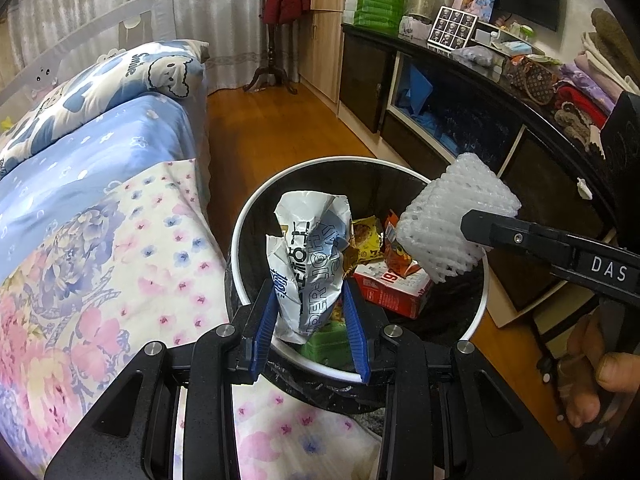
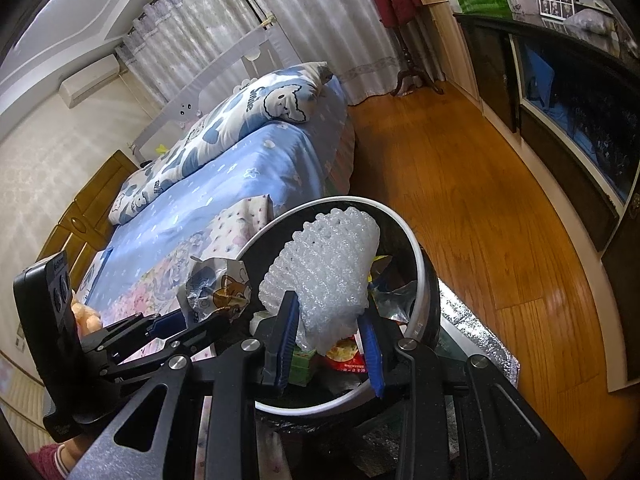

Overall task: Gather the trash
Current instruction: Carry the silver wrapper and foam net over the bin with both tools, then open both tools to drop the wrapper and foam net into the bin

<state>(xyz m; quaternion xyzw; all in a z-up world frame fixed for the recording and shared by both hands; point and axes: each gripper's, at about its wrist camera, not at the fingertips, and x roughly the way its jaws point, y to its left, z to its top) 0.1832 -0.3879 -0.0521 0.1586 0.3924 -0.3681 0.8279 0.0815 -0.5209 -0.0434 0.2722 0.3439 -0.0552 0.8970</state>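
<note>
A round trash bin with a white rim [image 1: 240, 240] stands on the floor beside the bed and holds several wrappers and a red carton [image 1: 394, 290]. My left gripper [image 1: 310, 300] is shut on a crumpled white and blue wrapper [image 1: 310, 256], held over the bin's near left side. My right gripper [image 2: 332, 322] is shut on a white foam fruit net [image 2: 328, 268], held over the bin [image 2: 418, 256]. In the left wrist view the net [image 1: 444, 220] hangs over the bin's right rim. In the right wrist view the left gripper's wrapper [image 2: 218, 290] shows at left.
A bed with flowered and blue covers [image 1: 100, 200] lies to the left of the bin. A dark cabinet [image 1: 460, 120] with a cluttered top runs along the right. A wooden floor [image 2: 460, 200] stretches beyond the bin. A coat stand [image 1: 276, 40] is at the far end.
</note>
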